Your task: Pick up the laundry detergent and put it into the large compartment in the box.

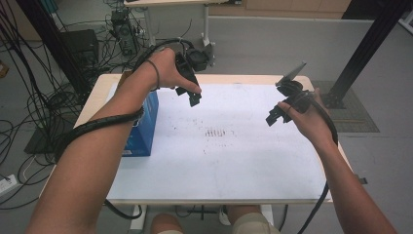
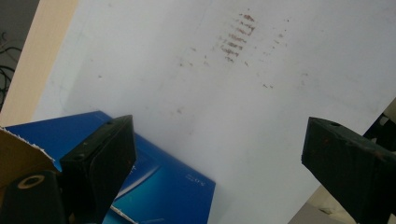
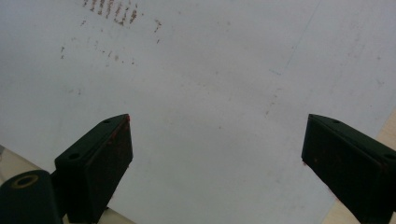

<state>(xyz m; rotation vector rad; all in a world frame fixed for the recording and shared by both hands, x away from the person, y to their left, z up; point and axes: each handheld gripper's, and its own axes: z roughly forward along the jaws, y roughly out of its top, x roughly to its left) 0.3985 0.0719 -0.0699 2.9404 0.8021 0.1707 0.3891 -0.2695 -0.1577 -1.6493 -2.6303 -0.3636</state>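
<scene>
A blue box (image 1: 145, 122) stands on the left part of the white table sheet (image 1: 224, 161), partly behind the person's left forearm. My left gripper (image 1: 192, 96) hangs in the air above the sheet, just right of the box, held in the left hand. In the left gripper view the blue box (image 2: 163, 186) lies low at the left behind the left jaw, and the jaws stand wide apart with nothing between them. My right gripper (image 1: 273, 117) hovers over the right part of the sheet, open and empty. In the right gripper view, bare white sheet (image 3: 215, 93) lies between the spread jaws.
Faint reddish-brown marks (image 1: 214, 132) stain the sheet's middle. Wooden table edge (image 1: 97, 97) frames the sheet. Black cables (image 1: 29, 112) and equipment lie on the floor at the left and back. A black frame post (image 1: 370, 44) stands at the back right.
</scene>
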